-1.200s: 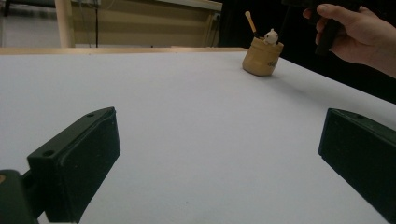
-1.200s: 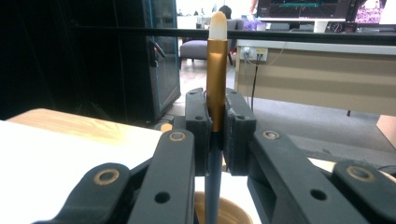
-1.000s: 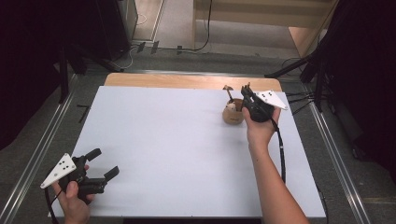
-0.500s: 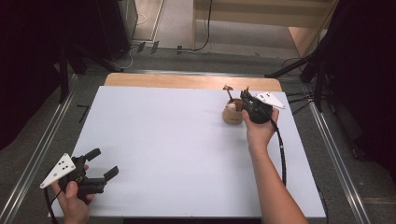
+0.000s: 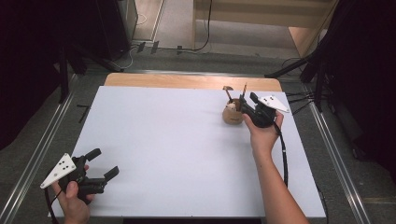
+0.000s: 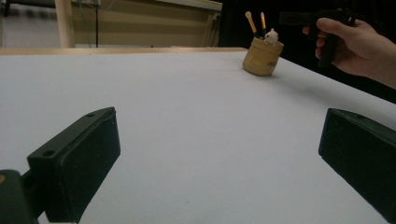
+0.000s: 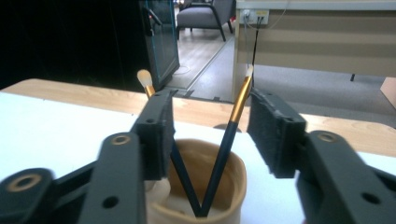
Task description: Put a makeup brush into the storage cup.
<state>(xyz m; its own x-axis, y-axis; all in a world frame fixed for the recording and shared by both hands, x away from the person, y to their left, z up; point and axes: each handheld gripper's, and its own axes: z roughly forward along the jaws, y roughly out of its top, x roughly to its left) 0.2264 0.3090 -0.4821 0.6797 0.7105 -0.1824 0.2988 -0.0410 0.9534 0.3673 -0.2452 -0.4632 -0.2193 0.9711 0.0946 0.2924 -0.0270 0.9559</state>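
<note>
High view first: the tan holder (image 5: 231,114) is seen standing upright on the white table (image 5: 187,154), toward its far right part, close to the bare wooden strip (image 5: 187,81) along the far edge. Two brushes (image 5: 229,93) are seen rising out of it and leaning apart. The right gripper (image 5: 246,107) is held just beside the holder, on its right, by the person's right hand (image 5: 264,133), whose forearm is stretched up from the bottom edge; a cable (image 5: 284,158) is seen trailing back along that arm. In the right gripper view the two jaws are seen parted over the holder (image 7: 205,186), with one blue-and-gold brush (image 7: 233,126) standing in the gap between them, nearer the right pad and not pressed by either; the second brush (image 7: 145,81) is partly hidden behind the left jaw, so contact there cannot be told. The handles are seen crossing at the bottom of the holder in a V. Nothing is clamped by this gripper. The left gripper (image 5: 105,163) is held low at the near left corner of the table, well apart from the holder, by the left hand (image 5: 74,205); its jaws are spread wide and nothing is gripped. In the left gripper view the bare white surface lies between those jaws, and the holder (image 6: 262,58) is seen far off with a small white figure (image 6: 271,36) at its rim.
</note>
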